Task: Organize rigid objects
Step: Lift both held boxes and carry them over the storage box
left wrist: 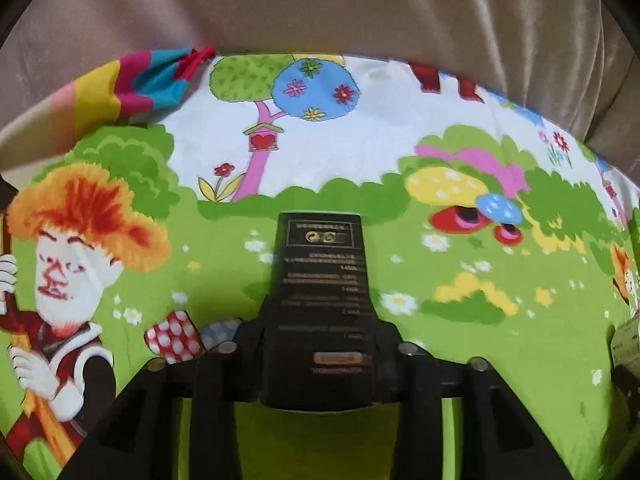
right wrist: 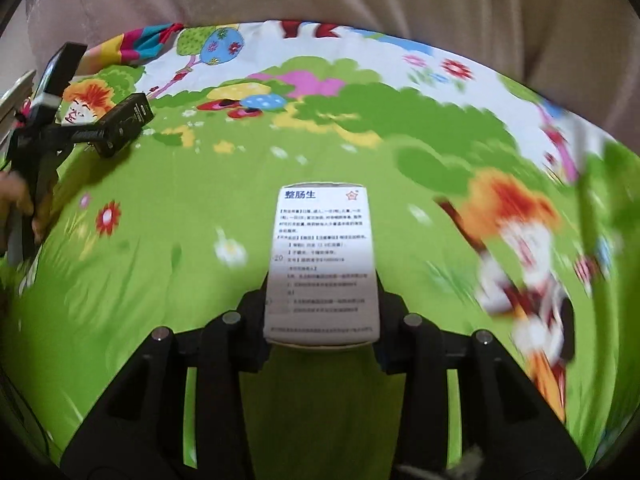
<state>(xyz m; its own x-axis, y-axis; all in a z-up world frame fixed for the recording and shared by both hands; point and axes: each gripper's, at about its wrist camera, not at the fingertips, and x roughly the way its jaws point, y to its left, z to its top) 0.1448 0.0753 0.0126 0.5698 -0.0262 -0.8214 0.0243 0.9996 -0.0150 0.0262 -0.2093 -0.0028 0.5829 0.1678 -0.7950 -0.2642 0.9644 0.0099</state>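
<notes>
From the left wrist I see my left gripper (left wrist: 320,344) pinching a black box (left wrist: 322,300) at lower centre, above a cartoon-printed green sheet (left wrist: 440,264); beige upholstery (left wrist: 320,4) fills the top.

From the right wrist, my right gripper (right wrist: 320,312) clamps a white medicine box (right wrist: 322,264) at centre. Right side is blurred, perhaps a printed figure. The left gripper sits upper left.
</notes>
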